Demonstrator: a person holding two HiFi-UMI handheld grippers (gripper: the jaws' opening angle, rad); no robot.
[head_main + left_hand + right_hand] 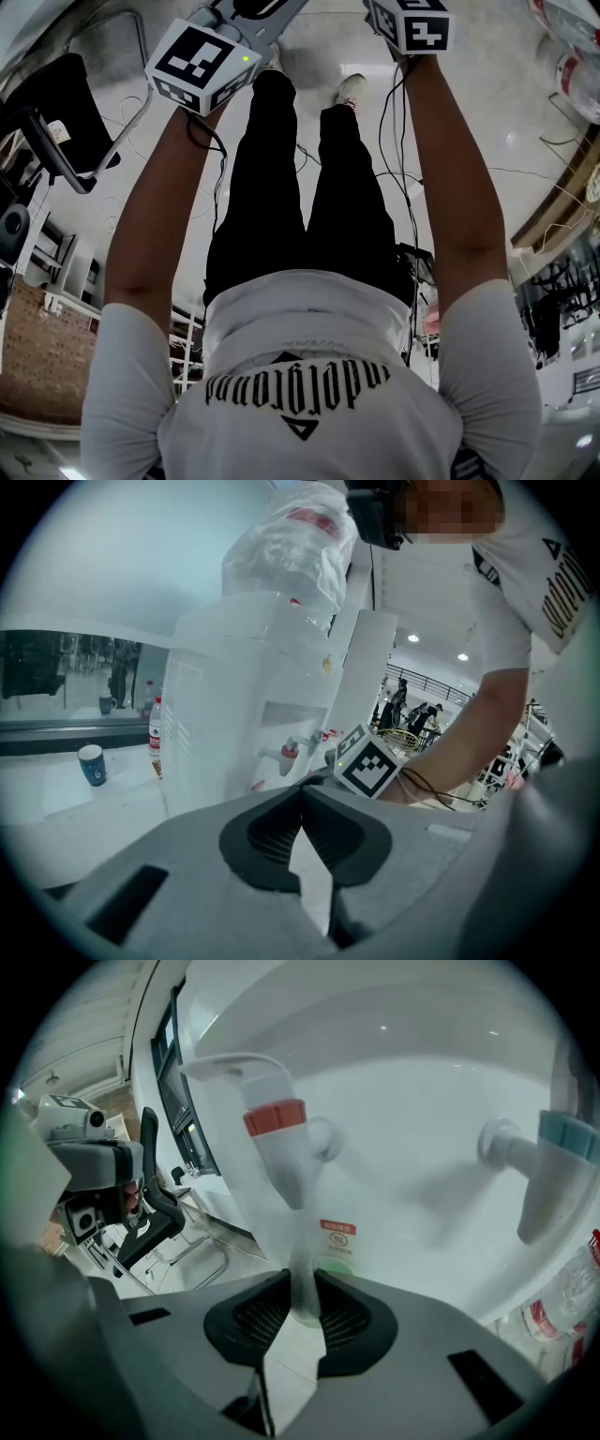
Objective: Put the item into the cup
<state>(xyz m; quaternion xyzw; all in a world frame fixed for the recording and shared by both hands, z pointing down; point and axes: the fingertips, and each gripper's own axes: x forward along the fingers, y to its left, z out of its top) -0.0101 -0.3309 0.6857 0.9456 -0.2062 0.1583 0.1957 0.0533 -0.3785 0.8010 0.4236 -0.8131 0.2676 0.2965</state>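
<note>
White casing of a water dispenser (422, 1072) fills the right gripper view, with its red tap (277, 1119) to the left and its blue tap (562, 1143) to the right. The right gripper (302, 1283) has its jaws drawn almost together, pinching the narrow end of a thin translucent piece (292, 1241). I cannot tell whether this is soft plastic, a bag or a sheet, but it is most likely the item. From the pinch it runs up and away, widening toward the far left, and its wide end stands in front of the red tap. Its long axis lies roughly along the jaws and leans left, narrow end near, wide end far.

The left gripper (302, 791) has its pads pressed fully together with nothing between them. Its view shows a small blue cup (91, 764) upright on a pale counter (56, 799), left of the dispenser and near a bottle (156, 733). That is probably the target, and it is well apart from both grippers.

To do the step well, keep the pinch firm, since so thin a piece will likely sag or slip. Carry it left to the blue cup, turn it so the long axis is upright over the mouth, and lower the free end inside the rim before parting the jaws. The cup looks light, so the left gripper could steady it from the side.
</note>
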